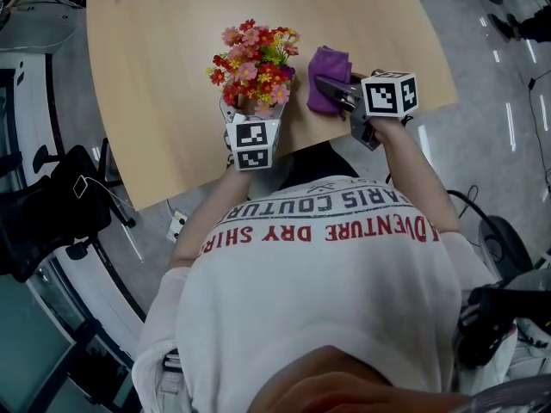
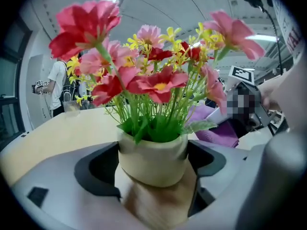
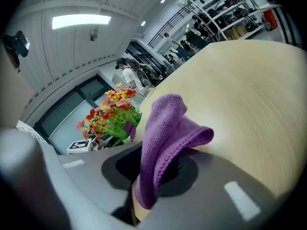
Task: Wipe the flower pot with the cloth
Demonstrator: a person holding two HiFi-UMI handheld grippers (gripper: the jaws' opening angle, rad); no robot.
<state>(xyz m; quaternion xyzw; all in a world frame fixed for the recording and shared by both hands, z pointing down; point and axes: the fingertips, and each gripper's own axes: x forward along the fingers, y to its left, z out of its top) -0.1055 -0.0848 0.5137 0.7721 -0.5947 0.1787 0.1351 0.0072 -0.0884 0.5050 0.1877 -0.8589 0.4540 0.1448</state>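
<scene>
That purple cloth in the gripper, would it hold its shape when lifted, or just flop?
Probably flops: the purple cloth folds over limply in the right gripper. Likely light, being thin; its nubbly weave shouldn't slip easily.

Cream flower pot (image 2: 152,161) with red, pink and yellow flowers (image 2: 158,83), purple cloth (image 3: 168,128), pale wood-toned table (image 1: 155,84)

Bright, even light from a ceiling light strip (image 3: 81,20); both gripper views bulge fisheye, corners dark, nearest foreground blurred.

Shirt (image 1: 327,317) print, upside down: "ARIS COUTUR", "DVENTURE DRY SHIR".
</scene>
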